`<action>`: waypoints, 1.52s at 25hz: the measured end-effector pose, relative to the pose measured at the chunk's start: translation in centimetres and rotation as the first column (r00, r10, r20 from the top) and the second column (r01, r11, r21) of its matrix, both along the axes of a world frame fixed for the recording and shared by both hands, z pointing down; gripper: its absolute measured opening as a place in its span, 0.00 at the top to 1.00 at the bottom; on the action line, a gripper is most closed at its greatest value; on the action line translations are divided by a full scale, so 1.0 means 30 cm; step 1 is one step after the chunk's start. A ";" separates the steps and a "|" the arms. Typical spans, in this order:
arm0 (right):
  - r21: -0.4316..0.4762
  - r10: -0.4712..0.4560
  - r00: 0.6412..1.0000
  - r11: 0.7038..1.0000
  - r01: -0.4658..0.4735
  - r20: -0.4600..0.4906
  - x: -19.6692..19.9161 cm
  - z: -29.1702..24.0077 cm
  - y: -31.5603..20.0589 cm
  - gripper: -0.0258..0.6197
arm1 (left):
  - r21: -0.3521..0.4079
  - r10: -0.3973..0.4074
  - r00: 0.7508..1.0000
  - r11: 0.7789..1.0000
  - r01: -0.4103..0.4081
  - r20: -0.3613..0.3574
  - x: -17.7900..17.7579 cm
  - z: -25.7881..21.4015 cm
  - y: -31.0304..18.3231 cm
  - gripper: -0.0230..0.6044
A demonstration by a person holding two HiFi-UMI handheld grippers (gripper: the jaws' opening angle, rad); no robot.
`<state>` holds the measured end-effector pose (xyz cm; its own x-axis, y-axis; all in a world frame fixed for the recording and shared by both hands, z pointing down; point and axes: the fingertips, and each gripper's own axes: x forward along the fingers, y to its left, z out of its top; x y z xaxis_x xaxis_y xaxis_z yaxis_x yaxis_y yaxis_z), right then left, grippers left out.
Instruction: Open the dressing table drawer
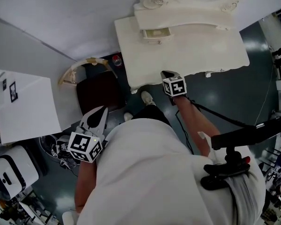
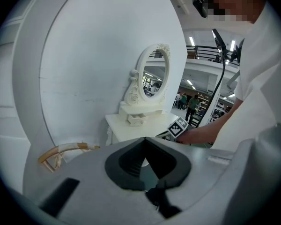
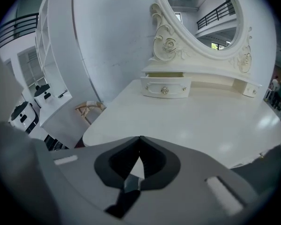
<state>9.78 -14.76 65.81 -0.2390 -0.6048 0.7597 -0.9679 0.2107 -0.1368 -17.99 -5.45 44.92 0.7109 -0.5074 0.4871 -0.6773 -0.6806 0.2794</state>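
- Left gripper [image 1: 102, 110] is hanging low on the left, beside the person's [image 1: 150, 172] hip, over the dark floor
- Its jaws are sitting pressed together tip to tip, as its own view shows, with nothing between them
- It is pointing toward the chair [image 1: 96, 90], which has a cane back and a dark seat and is standing against the left end of the table
- It is staying well apart from the dressing table [image 1: 192, 50] and touching nothing
- The white table is standing against the wall, top centre in the head view, with an oval mirror [image 3: 201, 13] in a carved frame rising at its back
- The drawer [image 1: 155, 33] is the small one under the mirror's base, toward the left of the tabletop
- It is standing pulled out a little, its inside showing from above and its front knob [image 3: 165, 90] facing the person
- One shoe [image 1: 147, 97] is showing just below the table's front edge
- Right gripper [image 1: 166, 73] is reaching to the table's front edge, tips at the rim, well short of the drawer
- Its jaws are closed on each other and are pinching nothing; only bare tabletop is showing past the tips
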 end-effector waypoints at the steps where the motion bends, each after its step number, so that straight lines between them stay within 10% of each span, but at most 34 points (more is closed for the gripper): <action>1: 0.002 -0.003 1.000 1.000 0.003 0.003 -0.018 -0.008 0.023 0.96 | 0.000 0.007 1.000 1.000 -0.007 -0.001 -0.011 0.003 0.013 0.96; 25: 0.103 -0.224 0.974 0.970 0.222 0.015 -0.338 -0.271 0.451 0.96 | -0.066 0.133 0.990 0.989 -0.136 -0.045 -0.013 0.149 0.301 0.96; 38: 0.160 -0.307 0.952 0.940 0.300 0.019 -0.171 -0.357 0.716 0.96 | -0.052 0.181 0.983 0.983 -0.179 0.038 0.240 0.165 0.497 0.96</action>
